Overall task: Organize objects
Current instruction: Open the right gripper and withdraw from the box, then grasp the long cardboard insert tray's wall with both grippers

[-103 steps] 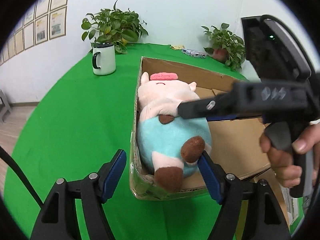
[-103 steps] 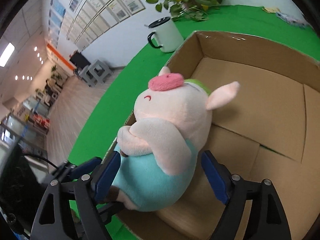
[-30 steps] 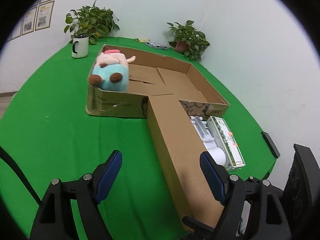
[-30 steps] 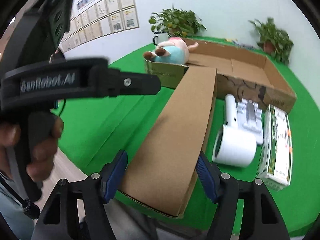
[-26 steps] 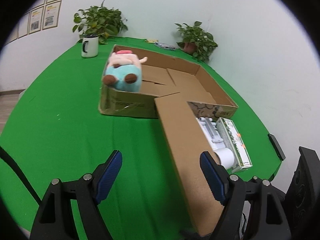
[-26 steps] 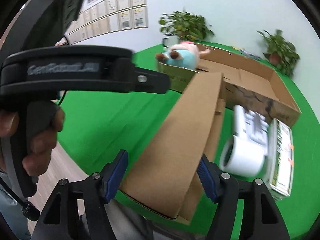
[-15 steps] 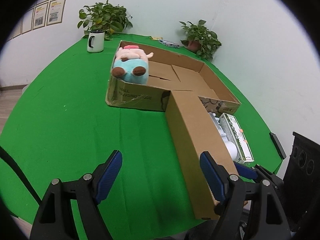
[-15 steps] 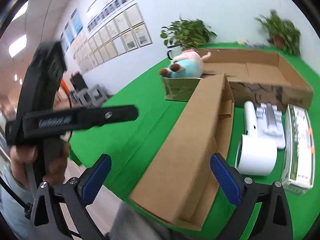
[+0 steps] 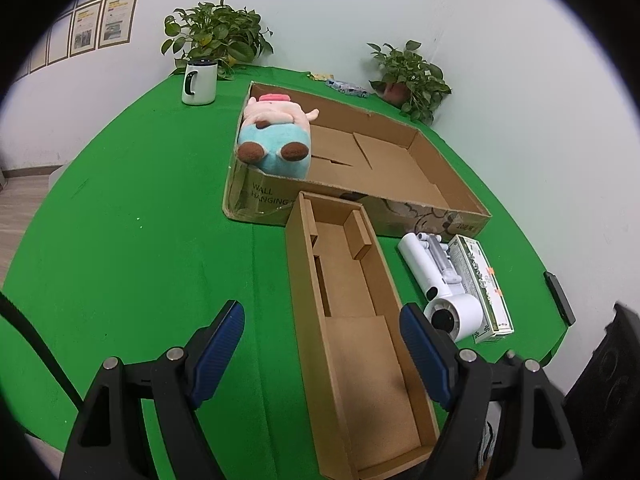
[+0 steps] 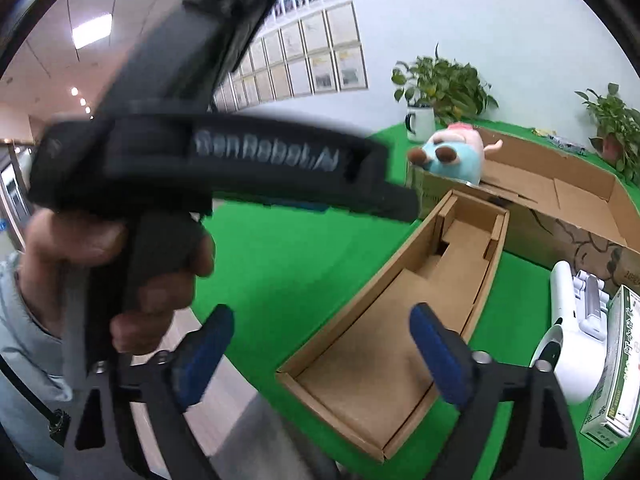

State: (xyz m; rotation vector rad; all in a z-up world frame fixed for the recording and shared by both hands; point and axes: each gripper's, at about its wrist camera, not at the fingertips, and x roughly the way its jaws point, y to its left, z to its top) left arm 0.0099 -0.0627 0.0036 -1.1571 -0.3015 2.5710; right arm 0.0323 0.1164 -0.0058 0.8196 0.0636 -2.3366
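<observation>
A plush pig (image 9: 276, 136) lies in the near-left corner of a wide cardboard tray (image 9: 400, 160) on the green table. A long narrow open cardboard box (image 9: 352, 312) lies in front of it, open side up. A white hair dryer (image 9: 436, 284) and a green-and-white carton (image 9: 480, 284) lie to its right. My left gripper (image 9: 320, 344) is open and empty, above the near end of the narrow box. My right gripper (image 10: 320, 344) is open and empty, over the table's near edge by the narrow box (image 10: 420, 296). The pig (image 10: 452, 156) and dryer (image 10: 568, 340) show there too.
A white mug (image 9: 199, 82) and two potted plants (image 9: 216, 40) stand at the back of the table. A black device (image 9: 558, 298) lies at the right edge. The left gripper's body and the hand holding it (image 10: 160, 208) fill the left of the right wrist view.
The narrow box, seen closed-side up and tilted a second ago, now lies flat with its open side up. Both grippers have pulled back from the tray toward the table's near edge.
</observation>
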